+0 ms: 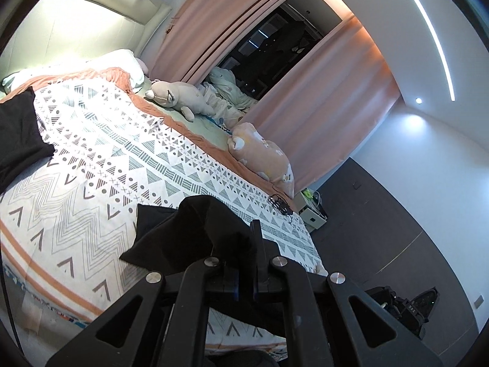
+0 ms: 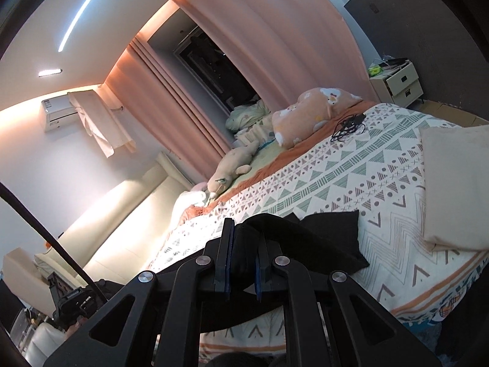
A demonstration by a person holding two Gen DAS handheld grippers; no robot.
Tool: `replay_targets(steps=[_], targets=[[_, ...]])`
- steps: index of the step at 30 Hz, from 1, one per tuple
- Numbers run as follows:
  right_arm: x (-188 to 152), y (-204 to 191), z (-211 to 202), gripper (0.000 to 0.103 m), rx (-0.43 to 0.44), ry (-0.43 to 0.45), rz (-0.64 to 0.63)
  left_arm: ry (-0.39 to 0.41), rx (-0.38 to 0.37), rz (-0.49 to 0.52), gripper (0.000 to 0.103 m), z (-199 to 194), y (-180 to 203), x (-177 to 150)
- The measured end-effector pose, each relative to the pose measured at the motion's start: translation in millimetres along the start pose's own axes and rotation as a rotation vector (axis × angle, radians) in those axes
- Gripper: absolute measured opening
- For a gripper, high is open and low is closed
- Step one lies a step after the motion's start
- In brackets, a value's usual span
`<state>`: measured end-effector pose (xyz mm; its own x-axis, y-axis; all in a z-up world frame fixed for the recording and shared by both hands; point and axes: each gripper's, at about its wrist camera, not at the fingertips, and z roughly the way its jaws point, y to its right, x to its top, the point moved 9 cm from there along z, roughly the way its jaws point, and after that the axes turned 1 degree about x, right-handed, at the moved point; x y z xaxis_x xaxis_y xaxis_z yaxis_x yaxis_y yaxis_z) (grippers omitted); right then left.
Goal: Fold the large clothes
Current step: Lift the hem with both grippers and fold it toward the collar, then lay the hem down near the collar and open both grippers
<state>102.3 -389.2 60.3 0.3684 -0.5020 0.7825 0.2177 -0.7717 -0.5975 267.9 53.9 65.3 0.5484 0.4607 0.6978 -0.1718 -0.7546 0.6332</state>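
Two grippers, both clamped on one black fabric garment (image 1: pixel 195 232). Left black two-finger gripper (image 1: pixel 244 238) had its jaws pinched tight on a bunched edge of it; right black two-finger gripper (image 2: pixel 244 244) was likewise pinched on a thick fold.

Landmark: bed with the white geometric-print quilt (image 1: pixel 101 153). The garment was lifted off the quilt at the grippers, near the bed's foot edge, with its loose part trailing down onto the quilt.

Counts relative to the bed:
- 1 second black cloth piece (image 1: pixel 18 134) lay flat on the quilt, well apart from the held garment, toward the headboard side in the left view. The right view also showed a flat black piece (image 2: pixel 333 223) just behind the held fold; couldn't tell if separate or the same garment.
- 1 cream folded cloth (image 2: pixel 455 183) on the quilt, right view only.
- 1 beige plush animal (image 1: pixel 180 98) lying along the bed's far side.
- 1 peach printed pillow (image 1: pixel 262 156) on the same far side, nearer the foot.
- 1 black tangled cable (image 1: pixel 279 205) on the quilt beside that pillow.
- 1 white bedside cabinet (image 2: pixel 397 82) beyond the bed's corner.
- 2 pink curtain panels (image 1: pixel 321 107) behind the bed's far side.
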Motion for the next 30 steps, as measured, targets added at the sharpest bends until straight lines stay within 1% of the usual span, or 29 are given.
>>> replay_targets(steps=[3,8,11,16,23,30], targets=[[14,-6,21,0.007,-0.018,0.004,-0.013,-0.002,0.008,0.005,0.007,20,1,15],[38,-12,62,0.007,-0.043,0.007,-0.035,-0.013,0.033,0.017,0.007,65,-1,40],[50,-12,87,0.007,-0.053,-0.006,-0.038,-0.029,0.053,0.016,0.007,92,-6,50],[61,-7,135,0.007,-0.089,-0.032,-0.038,-0.06,0.072,0.013,0.007,140,-18,61],[72,6,189,0.007,-0.126,-0.071,-0.024,-0.117,0.111,-0.002,0.007,204,-48,61],[64,23,248,0.007,-0.184,-0.131,-0.011,-0.191,0.164,-0.044,0.007,263,-90,42]])
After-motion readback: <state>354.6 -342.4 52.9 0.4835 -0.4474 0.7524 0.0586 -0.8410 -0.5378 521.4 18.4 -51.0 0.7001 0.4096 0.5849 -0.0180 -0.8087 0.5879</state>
